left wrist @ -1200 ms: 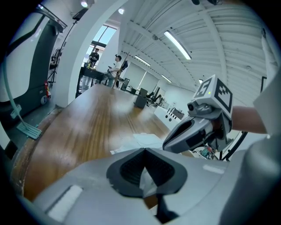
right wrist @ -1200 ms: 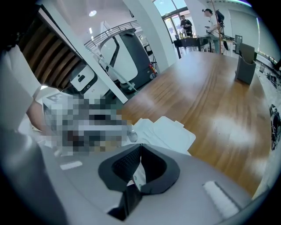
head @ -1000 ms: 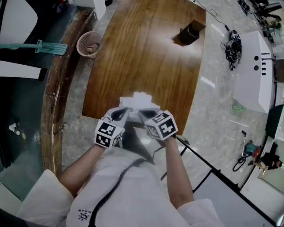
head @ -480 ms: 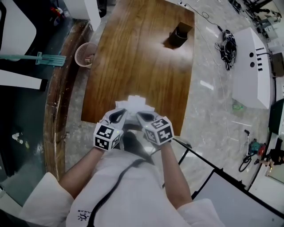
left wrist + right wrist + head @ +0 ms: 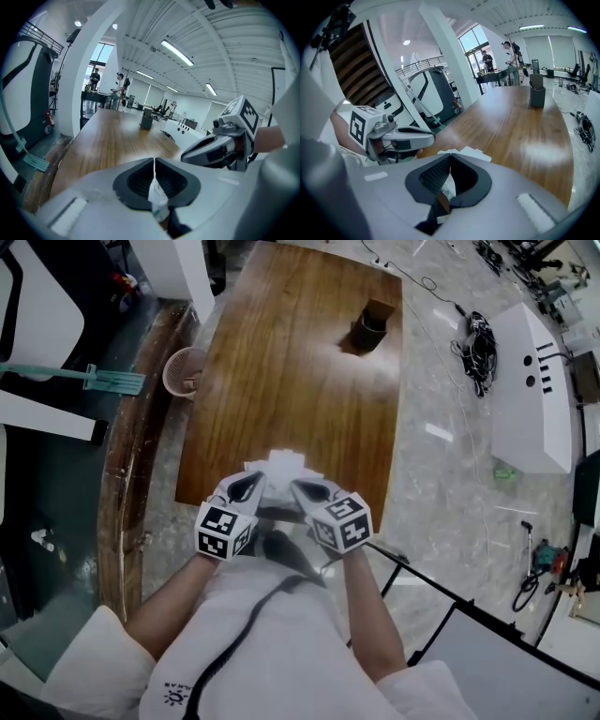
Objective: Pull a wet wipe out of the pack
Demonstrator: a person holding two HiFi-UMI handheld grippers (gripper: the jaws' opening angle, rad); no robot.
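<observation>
Wipe pack (image 5: 281, 465) — pinched in right gripper (image 5: 449, 161)

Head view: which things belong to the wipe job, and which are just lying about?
In use: wet wipe pack; left gripper, fingers closing on its edge; right gripper, gripping it too.
Lying about: dark holder; pink basket; cable bundle; teal mop.

Open tabletop (image 5: 291, 381) ahead; black box (image 5: 372, 326) beyond

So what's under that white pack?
The wooden table, near its front end. The patch straight below the white pack is covered by the pack itself, so whether anything lies there can't be seen.
</observation>
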